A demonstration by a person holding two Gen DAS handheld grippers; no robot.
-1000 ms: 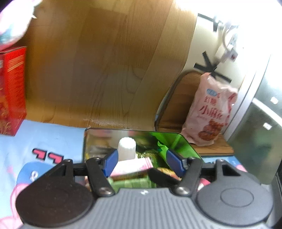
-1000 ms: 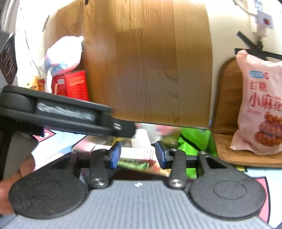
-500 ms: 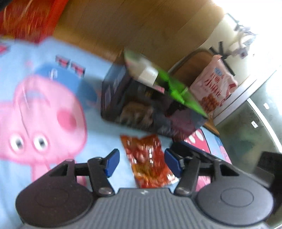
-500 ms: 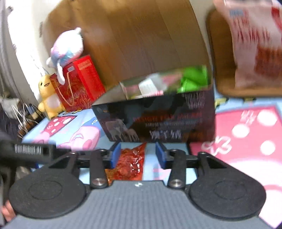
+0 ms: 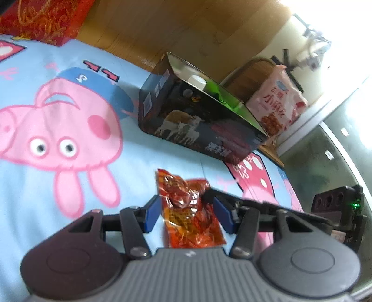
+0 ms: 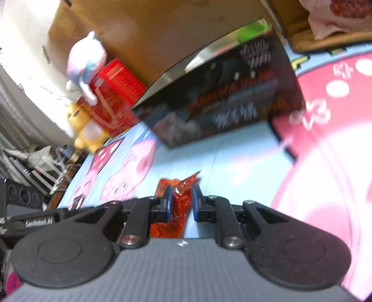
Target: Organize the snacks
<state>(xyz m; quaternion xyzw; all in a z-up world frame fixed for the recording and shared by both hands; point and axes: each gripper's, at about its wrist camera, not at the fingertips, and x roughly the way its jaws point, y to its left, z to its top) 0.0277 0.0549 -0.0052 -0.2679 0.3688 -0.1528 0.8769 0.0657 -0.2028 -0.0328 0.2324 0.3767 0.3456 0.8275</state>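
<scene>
Two grippers work over one red snack packet that lies flat on a light blue cartoon-pig cloth, just in front of a dark open-topped box. At the far left of the left wrist view a red carton stands on the cloth's back edge against a wooden panel. Rightward comes the pink pig print, then the box, tilted in the picture, with a white cap and something green showing inside it. The left gripper straddles the packet; its jaws are closing, the blue pads stand just off the wrapper on either side, and no pad presses it yet. To its right a black finger of the other tool reaches in over the packet's upper right corner. Beyond the box a pale pink snack bag leans on a brown cushion.

In the right wrist view, the left edge holds a white plush toy atop the red carton, with a yellow plush below. In the middle, the right gripper has the packet between its blue pads; its jaws are closing to a narrow gap, and whether the pads already pinch the wrapper I cannot tell through the blur. Behind it sits the blurred box, and at right the cloth turns pink with white spots.
</scene>
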